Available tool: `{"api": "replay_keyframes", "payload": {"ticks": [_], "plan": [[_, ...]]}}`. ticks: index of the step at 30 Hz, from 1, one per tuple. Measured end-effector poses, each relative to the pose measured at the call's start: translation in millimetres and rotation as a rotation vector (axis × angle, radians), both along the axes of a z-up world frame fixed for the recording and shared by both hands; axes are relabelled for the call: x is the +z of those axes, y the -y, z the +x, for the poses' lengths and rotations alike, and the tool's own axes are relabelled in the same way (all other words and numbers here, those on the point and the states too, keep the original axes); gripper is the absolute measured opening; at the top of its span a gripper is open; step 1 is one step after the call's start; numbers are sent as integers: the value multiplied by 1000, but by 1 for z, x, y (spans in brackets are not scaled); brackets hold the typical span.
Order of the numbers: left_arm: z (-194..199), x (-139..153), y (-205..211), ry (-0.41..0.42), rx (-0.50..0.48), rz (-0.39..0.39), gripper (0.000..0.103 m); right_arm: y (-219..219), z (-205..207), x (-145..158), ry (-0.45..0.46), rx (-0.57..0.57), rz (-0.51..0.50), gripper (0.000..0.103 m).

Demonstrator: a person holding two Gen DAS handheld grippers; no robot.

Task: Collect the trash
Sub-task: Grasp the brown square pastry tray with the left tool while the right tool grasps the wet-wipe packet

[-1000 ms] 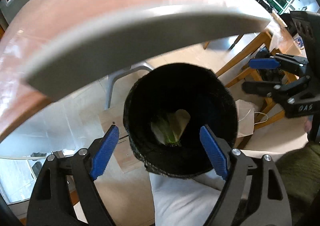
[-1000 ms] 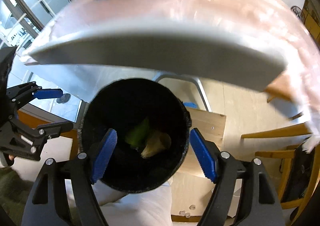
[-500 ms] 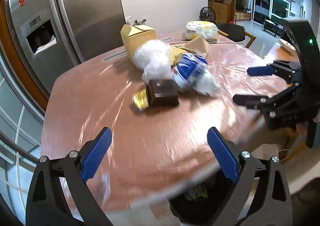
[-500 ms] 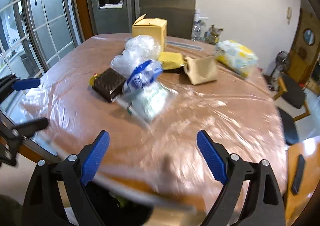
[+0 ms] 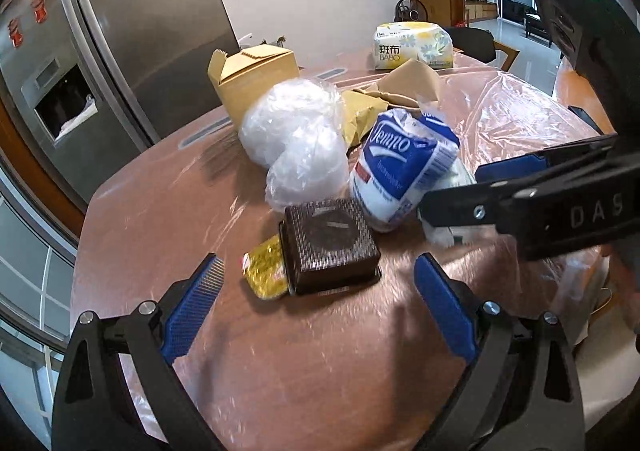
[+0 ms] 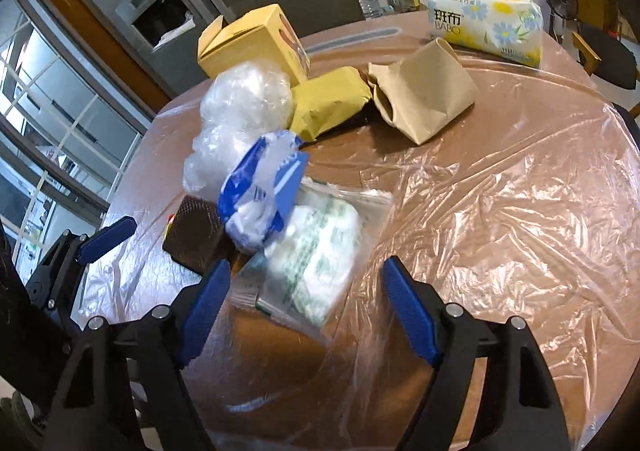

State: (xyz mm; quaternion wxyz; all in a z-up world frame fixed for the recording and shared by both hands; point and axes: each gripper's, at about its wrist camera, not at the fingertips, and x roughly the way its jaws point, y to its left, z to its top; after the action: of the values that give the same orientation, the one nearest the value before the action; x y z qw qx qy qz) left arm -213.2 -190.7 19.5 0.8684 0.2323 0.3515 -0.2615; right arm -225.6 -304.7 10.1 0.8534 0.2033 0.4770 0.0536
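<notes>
A pile of trash lies on the round table. A dark brown box (image 5: 329,245) sits nearest my left gripper (image 5: 320,283), with a yellow foil wrapper (image 5: 264,267) beside it. Behind them are a blue-and-white tissue wrapper (image 5: 400,167) and a crumpled clear plastic bag (image 5: 296,139). My left gripper is open and empty, just short of the brown box. My right gripper (image 6: 308,287) is open and empty, its jaws on either side of a clear zip bag with white-green contents (image 6: 316,251). The blue wrapper (image 6: 260,199) and brown box (image 6: 196,235) lie to its left.
A brown paper bag (image 6: 424,91), a yellow packet (image 6: 328,107), a yellow cardboard box (image 6: 252,43) and a tissue pack (image 6: 488,19) sit further back. Clear plastic sheeting (image 6: 500,211) covers the table. A steel fridge (image 5: 120,31) stands behind.
Both grippers rose from over the black bin below the table edge to above the tabletop, then moved closer to the trash pile. Both stayed open.
</notes>
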Motion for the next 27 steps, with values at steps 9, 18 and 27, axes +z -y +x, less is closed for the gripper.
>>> {"api": "replay_keyframes", "payload": {"ticks": [9,18,27], "plan": [[13,-6,10,-17,-2,22,67,-1,14,-1,-7,16,-65,53],[13,-3,5,-48,-12,-23,51,10,5,0,18,34,-55,36],[6,15,-6,-69,-18,-91,49,13,-9,15,71,72,-116,35]]}}
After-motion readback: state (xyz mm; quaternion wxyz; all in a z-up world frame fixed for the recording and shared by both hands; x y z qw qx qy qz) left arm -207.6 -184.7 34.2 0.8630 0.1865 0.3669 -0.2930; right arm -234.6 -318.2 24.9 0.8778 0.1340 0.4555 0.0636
